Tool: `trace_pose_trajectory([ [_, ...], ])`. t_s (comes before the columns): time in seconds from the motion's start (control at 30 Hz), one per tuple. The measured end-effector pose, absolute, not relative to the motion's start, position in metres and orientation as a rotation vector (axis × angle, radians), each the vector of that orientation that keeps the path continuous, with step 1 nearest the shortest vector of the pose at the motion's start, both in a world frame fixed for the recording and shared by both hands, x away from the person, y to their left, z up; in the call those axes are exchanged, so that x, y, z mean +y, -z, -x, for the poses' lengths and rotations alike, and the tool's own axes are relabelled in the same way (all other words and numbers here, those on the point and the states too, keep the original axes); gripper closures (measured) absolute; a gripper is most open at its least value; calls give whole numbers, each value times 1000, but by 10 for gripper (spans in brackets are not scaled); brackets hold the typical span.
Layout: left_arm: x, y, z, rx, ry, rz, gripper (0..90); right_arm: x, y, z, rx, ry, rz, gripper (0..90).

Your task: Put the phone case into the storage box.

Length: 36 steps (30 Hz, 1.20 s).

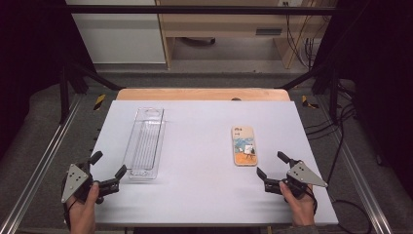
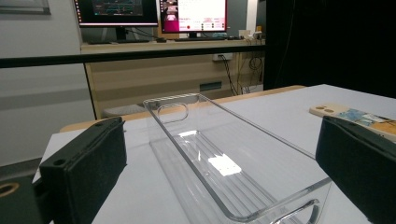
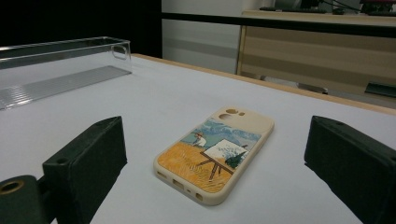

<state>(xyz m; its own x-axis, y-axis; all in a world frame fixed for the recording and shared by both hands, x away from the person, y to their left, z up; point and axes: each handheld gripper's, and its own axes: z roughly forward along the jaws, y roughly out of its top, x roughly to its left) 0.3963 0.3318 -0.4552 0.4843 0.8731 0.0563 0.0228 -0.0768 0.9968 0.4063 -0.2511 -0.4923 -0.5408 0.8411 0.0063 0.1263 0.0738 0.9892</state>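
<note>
Cream phone case with painted field scene (image 1: 244,146) flat on white table (image 1: 204,195), right half, long axis running away from person. Right gripper (image 1: 272,170) just behind near end, jaws wide, empty. Left gripper (image 1: 108,163) wide too, at clear plastic tray (image 1: 145,142).

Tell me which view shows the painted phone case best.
Right gripper view: the cream phone case with the painted easel scene lies close, face-up, print clear. The high view shows it small; the left gripper view catches one end.
</note>
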Motion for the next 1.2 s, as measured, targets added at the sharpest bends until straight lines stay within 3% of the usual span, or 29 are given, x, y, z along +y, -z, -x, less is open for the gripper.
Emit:
trace_pose_trajectory([
  [0.8, 341, 455, -396, 855, -878, -1468, 17, -242, 495, -412, 1837, -1372, -1097, 44],
  [1.2, 344, 454, -395, 872, -883, -1455, 17, -232, 466, -427, 1970, -1277, -1038, 46],
])
